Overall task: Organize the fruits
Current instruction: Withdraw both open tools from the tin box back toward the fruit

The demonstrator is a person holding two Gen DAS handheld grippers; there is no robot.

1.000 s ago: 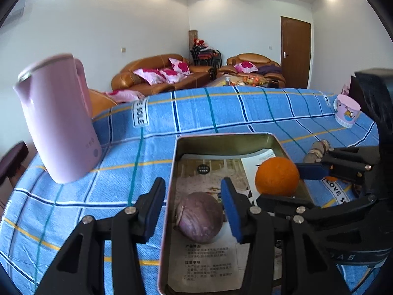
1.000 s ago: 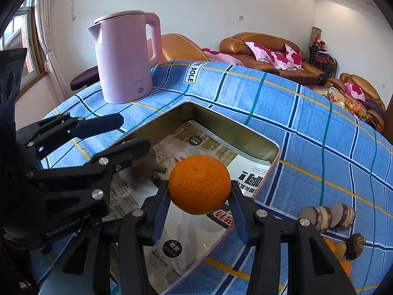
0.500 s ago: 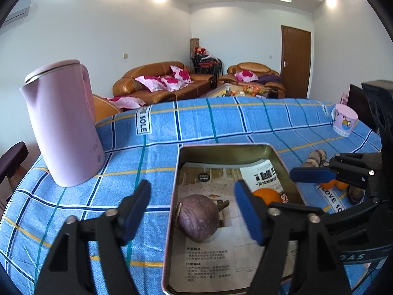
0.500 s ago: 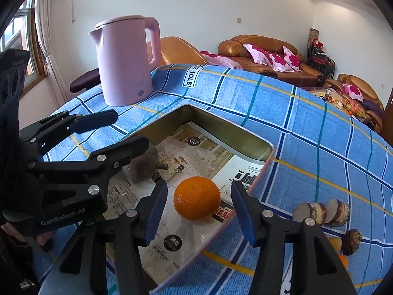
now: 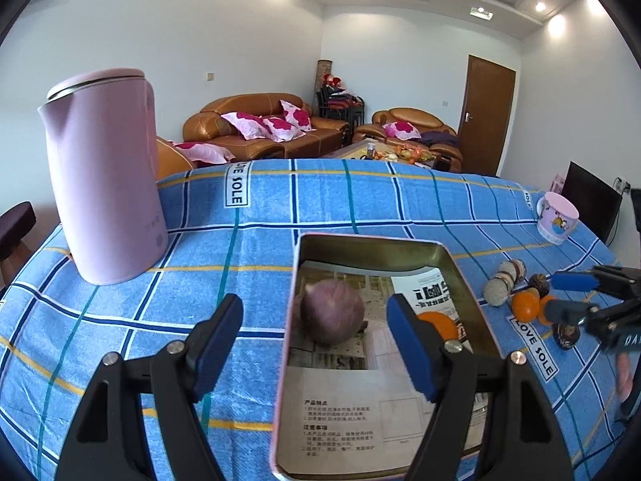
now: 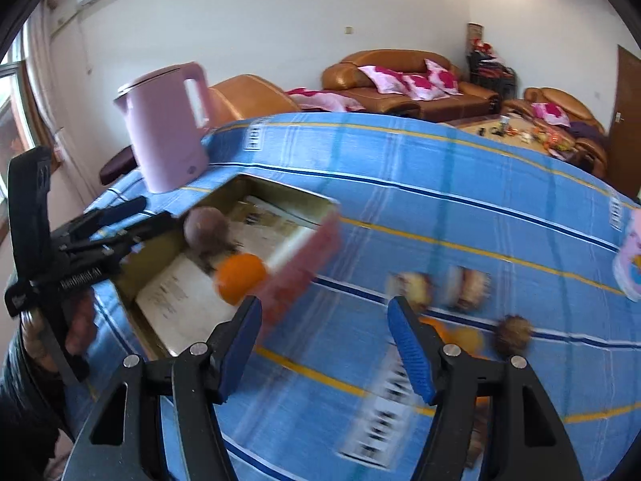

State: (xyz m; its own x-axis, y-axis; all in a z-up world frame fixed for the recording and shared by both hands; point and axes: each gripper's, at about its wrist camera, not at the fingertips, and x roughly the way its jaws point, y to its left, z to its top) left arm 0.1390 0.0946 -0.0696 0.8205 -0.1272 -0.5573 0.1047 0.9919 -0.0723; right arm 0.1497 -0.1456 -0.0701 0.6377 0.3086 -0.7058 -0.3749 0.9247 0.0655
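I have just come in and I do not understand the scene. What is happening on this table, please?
A person with a gripper in each hand is sorting fruit into a metal tray on the blue cloth. A purple fruit and an orange already lie in it. Both the left gripper and right gripper have just been opening and hold nothing. The right one is over the cloth beside the tray, near the loose fruits waiting there.

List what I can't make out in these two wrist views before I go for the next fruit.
- Round orange fruit in the metal tray: left wrist view, half hidden behind the left gripper's blue finger.
- Loose fruits on the blue checked tablecloth: right wrist view, motion-blurred; kinds and count unclear.
- Pink cartoon mug: right wrist view, cut off by the edge.
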